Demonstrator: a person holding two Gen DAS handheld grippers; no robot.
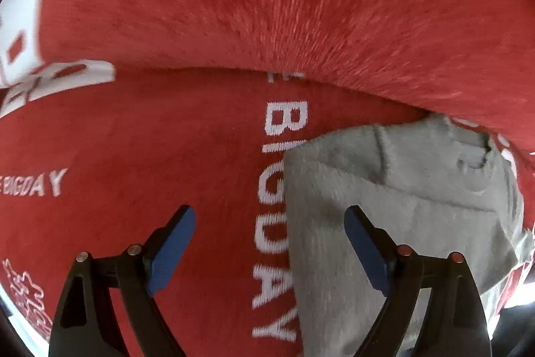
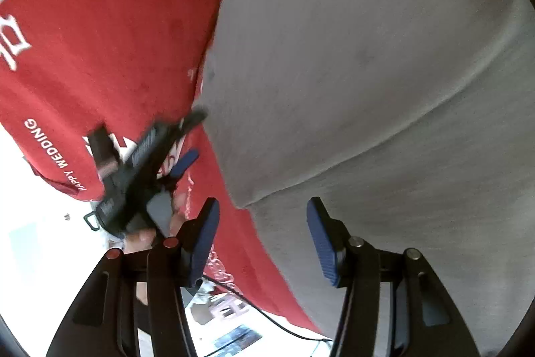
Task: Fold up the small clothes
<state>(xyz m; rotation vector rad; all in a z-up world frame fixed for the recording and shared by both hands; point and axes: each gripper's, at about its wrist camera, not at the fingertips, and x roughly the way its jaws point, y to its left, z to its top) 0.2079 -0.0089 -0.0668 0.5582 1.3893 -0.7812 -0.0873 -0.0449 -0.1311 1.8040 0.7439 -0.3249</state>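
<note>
The grey garment (image 1: 394, 189), soft, light and floppy, lay lower right on the red cloth (image 1: 167, 139), best pinched at a hemmed edge, while the left claw (image 1: 269, 243) and right claw (image 2: 263, 238) gaped empty.

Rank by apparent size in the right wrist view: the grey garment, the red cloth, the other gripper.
1. Grey garment, filling most of the frame, though it lies closest to the camera.
2. Red cloth.
3. Left gripper, blurred, far smaller.
</note>
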